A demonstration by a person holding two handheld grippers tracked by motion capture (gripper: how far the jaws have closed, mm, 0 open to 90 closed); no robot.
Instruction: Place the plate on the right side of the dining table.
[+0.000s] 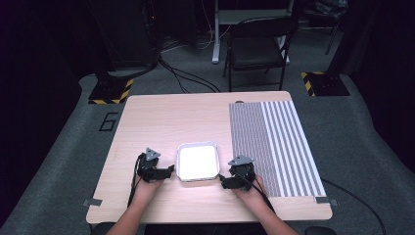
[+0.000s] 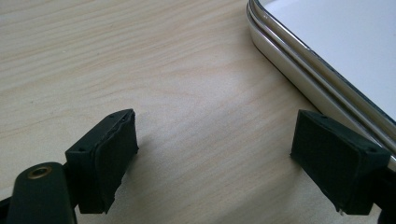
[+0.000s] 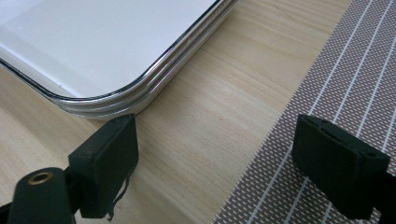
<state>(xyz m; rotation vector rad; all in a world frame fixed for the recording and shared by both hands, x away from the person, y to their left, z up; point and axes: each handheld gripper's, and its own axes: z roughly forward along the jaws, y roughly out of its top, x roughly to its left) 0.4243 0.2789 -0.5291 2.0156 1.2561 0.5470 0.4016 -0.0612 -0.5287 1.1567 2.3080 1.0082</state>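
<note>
Two grippers flanking white tray on table, high view: left gripper, right gripper. Left gripper view: jaws spread, nothing between, tray just right. Right gripper view: jaws spread over bare wood, striped mat right.

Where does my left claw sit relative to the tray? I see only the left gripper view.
Observer: The left claw rests on the pale wooden table, just left of the white square metal-rimmed tray, jaws open with nothing between them.
Operator: And the other hand?
Observer: The right claw lies by the tray's near right corner, jaws open, with one jaw over the grey striped woven mat.
Operator: Is anything beyond the table?
Observer: A black folding chair stands behind the far edge.
</note>
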